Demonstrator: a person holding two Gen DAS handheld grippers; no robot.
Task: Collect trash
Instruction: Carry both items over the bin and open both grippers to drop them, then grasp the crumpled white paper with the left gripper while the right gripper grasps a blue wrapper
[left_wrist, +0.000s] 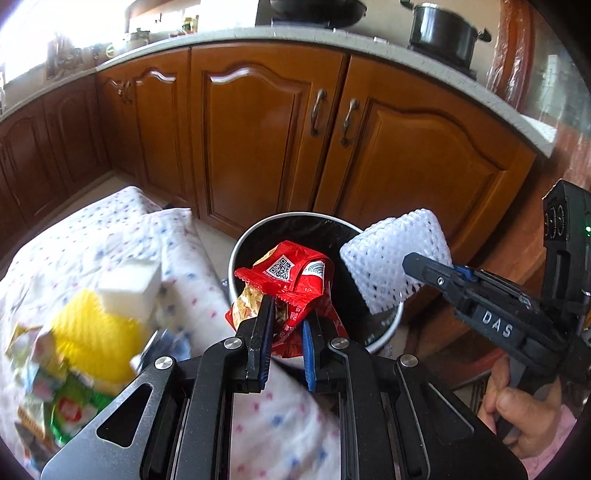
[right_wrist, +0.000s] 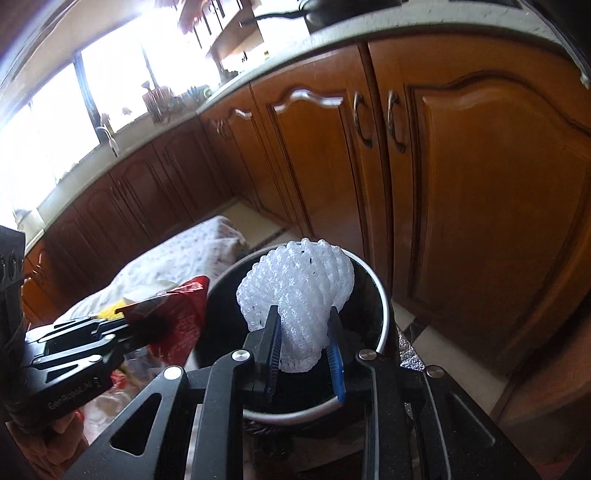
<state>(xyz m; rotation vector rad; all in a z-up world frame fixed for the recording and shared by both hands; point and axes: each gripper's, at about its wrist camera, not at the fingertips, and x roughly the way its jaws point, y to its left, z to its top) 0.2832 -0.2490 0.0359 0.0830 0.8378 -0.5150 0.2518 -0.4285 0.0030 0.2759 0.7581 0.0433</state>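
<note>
Red crinkled foil snack wrapper (left_wrist: 291, 291) sits pinched in the left claw (left_wrist: 289, 325), hanging over the near rim of the round black-lined trash bin (left_wrist: 236, 254) just ahead. Left of that claw, more litter lies on a dotted white cloth (left_wrist: 122, 225): a yellow ribbed piece (left_wrist: 92, 332) and a white foam block (left_wrist: 131, 288). Rightward, the right claw (right_wrist: 303, 350) is clenched on a white foam mesh fruit sleeve (right_wrist: 295, 284), soft and springy, hovering above the bin's mouth. Best to carry both fully over the opening before releasing, since light wrappers drift and foam may cling to the pads.

"DAS" on right tool (left_wrist: 430, 271)
</note>
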